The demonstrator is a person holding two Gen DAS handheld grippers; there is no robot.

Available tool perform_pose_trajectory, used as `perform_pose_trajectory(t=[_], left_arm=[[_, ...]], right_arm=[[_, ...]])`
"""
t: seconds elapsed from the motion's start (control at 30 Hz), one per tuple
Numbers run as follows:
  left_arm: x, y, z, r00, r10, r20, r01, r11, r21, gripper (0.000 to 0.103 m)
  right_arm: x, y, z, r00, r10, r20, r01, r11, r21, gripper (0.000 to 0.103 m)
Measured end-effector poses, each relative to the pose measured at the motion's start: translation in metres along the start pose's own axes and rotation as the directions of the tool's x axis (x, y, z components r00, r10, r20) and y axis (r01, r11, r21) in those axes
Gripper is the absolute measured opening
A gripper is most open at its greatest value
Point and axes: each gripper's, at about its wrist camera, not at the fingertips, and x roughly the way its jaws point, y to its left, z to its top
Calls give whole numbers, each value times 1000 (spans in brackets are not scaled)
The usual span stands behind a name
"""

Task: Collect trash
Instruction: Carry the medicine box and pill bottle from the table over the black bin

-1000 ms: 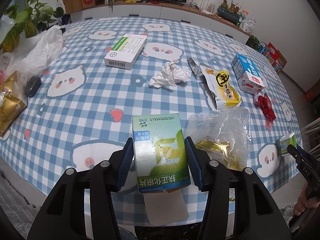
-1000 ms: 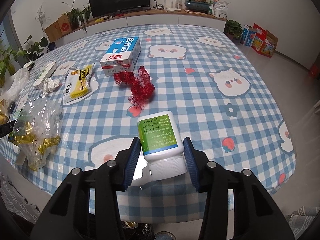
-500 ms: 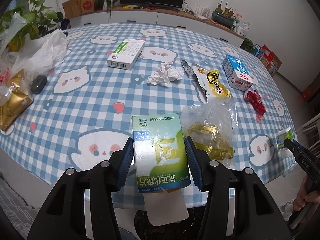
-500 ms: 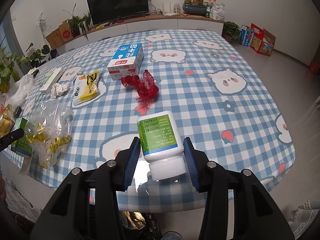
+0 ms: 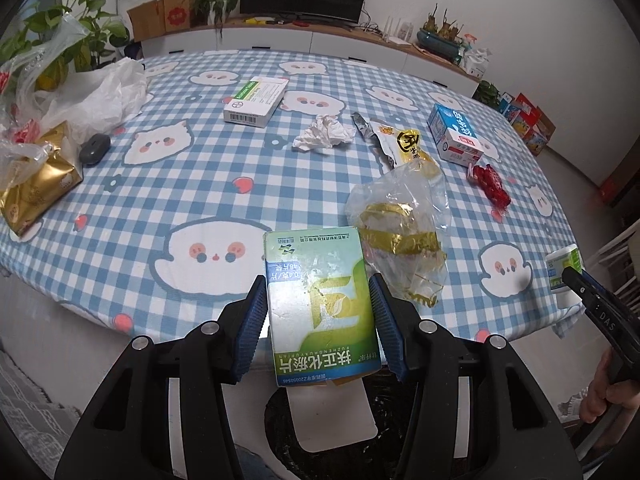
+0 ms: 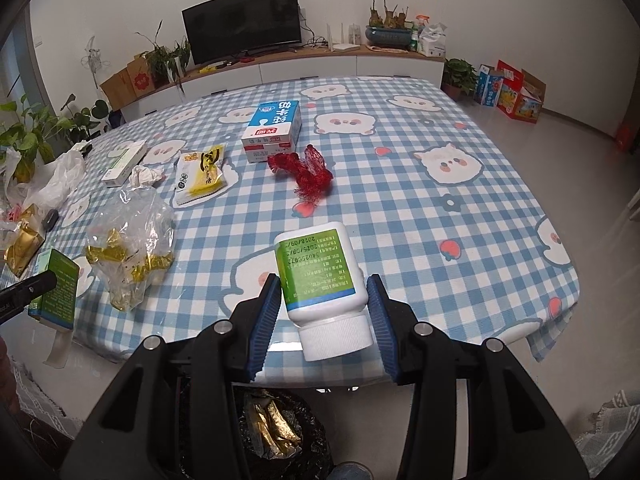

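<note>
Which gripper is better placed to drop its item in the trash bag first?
Right, marginally. The right gripper holds the white bottle with the black trash bag open below; the left gripper's green box blocks its view.

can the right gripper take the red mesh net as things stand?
Probably not: the right gripper is shut on the white bottle, so its jaws are full. The path to the red mesh net looks clear.

Checked-cloth table (image 5: 208, 184) with scattered trash (image 5: 323, 138)
</note>
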Motion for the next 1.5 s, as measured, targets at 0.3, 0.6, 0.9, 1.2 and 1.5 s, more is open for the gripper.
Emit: perform_pose_trajectory(t=[0.3,0.6,0.9,1.2,1.5], left_arm=[[-18,1,-27,1000,-4,9,4,1000,-1,50],[-29,-9,-53,1000,-12,11,12,1000,11,50],[-35,-14,-83,1000,-20,-8,20,1000,15,50],[-31,-24,-112,999,-20,-40,21,1000,18,50],[-21,-50,-140,996,-30,-81,33,998,45,50]], right_arm=[[-14,12,-18,1000,17,-1,-17,1000,-14,42],[-33,14,-43,999,38,6,-38,999,-5,42],[-45,20,-63,999,43,7,-43,999,-17,42],[-52,27,-85,999,37,-3,-37,999,-30,42],[-48,46,-113,999,10,-43,-14,996,-91,42]])
